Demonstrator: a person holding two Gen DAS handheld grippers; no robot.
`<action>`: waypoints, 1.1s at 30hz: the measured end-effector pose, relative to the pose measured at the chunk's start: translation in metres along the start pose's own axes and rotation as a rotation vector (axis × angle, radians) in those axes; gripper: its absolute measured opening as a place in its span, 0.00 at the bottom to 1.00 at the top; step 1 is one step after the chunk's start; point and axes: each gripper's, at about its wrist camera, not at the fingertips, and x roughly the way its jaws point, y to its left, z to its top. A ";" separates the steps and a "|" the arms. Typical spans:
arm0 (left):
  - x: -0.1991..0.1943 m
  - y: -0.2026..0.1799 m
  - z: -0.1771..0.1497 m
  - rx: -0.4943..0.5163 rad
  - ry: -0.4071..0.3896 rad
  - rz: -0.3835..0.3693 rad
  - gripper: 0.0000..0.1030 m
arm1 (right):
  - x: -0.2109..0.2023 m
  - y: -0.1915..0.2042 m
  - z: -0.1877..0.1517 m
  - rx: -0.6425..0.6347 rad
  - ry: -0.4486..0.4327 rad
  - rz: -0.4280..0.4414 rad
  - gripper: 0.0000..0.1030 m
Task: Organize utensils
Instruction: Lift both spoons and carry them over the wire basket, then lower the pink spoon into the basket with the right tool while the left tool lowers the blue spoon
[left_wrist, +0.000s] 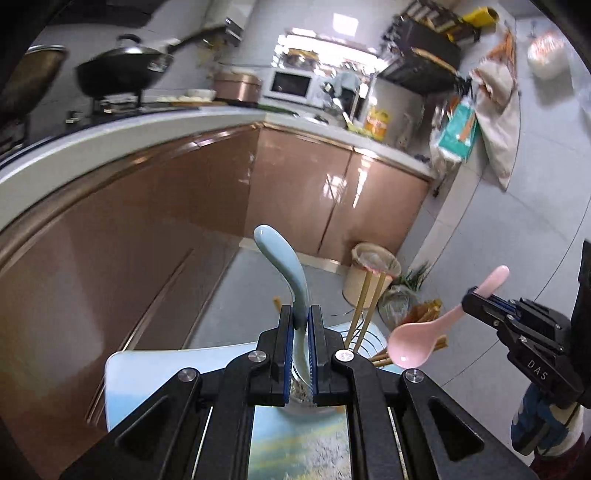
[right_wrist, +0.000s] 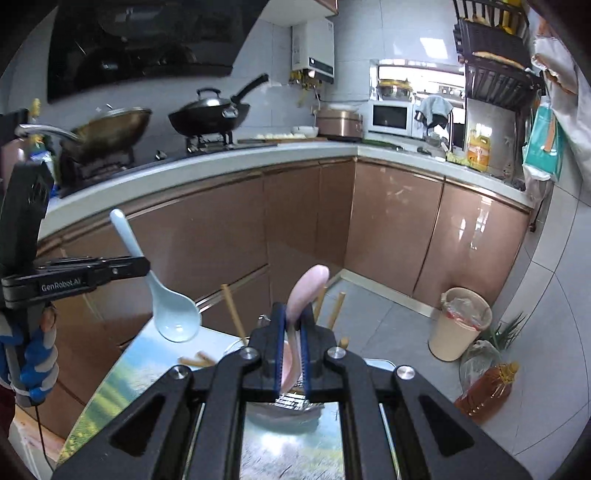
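Table (right_wrist: 122, 373) below both claws is largely blocked by the gripper bodies. Chopsticks (left_wrist: 364, 314) just ahead are cut off at the base; their holder can't be made out. Blue spoon (left_wrist: 291, 280) is pinched by left gripper (left_wrist: 300, 314), bowl hidden. Pink spoon (right_wrist: 301, 295) is pinched by right gripper (right_wrist: 293, 314).

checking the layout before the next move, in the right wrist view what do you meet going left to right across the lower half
left gripper shut on the blue spoon → loose chopsticks on the table → right gripper shut on the pink spoon → bin → oil bottle
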 end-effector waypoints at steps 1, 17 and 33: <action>0.010 -0.002 0.002 0.012 0.014 -0.004 0.07 | 0.009 -0.002 0.000 -0.002 0.012 -0.004 0.07; 0.086 -0.026 -0.020 0.193 0.136 0.003 0.07 | 0.077 -0.008 -0.023 -0.032 0.139 0.012 0.07; 0.069 -0.021 -0.018 0.153 0.149 0.002 0.20 | 0.072 -0.012 -0.026 -0.008 0.160 0.024 0.17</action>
